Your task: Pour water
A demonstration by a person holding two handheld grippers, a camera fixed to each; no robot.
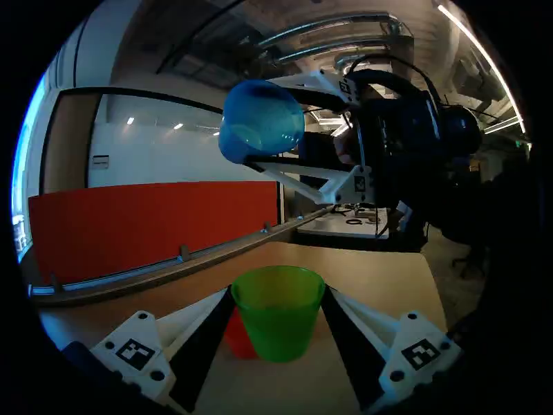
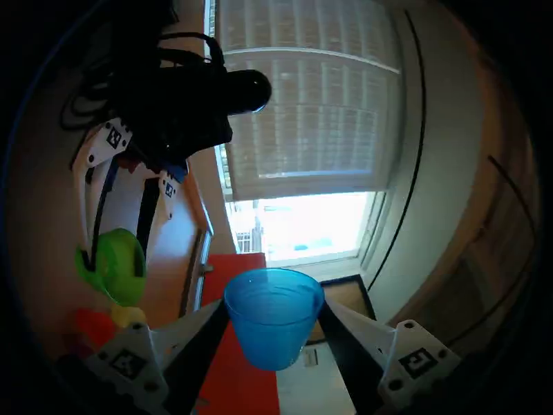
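Our left tongs (image 1: 278, 296) pinch the green cup (image 1: 278, 318) upright down at the tabletop (image 1: 377, 277), with a red cup (image 1: 238, 340) just beside it. Our right tongs (image 2: 274, 308) pinch the blue cup (image 2: 274, 328), tipped sideways high above the green one.

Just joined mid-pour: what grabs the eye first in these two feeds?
The blue cup, clamped in the right gripper, hangs tipped on its side high above the wooden table. Lower in the left gripper view, the left gripper holds a green cup upright, with a red cup close beside it.
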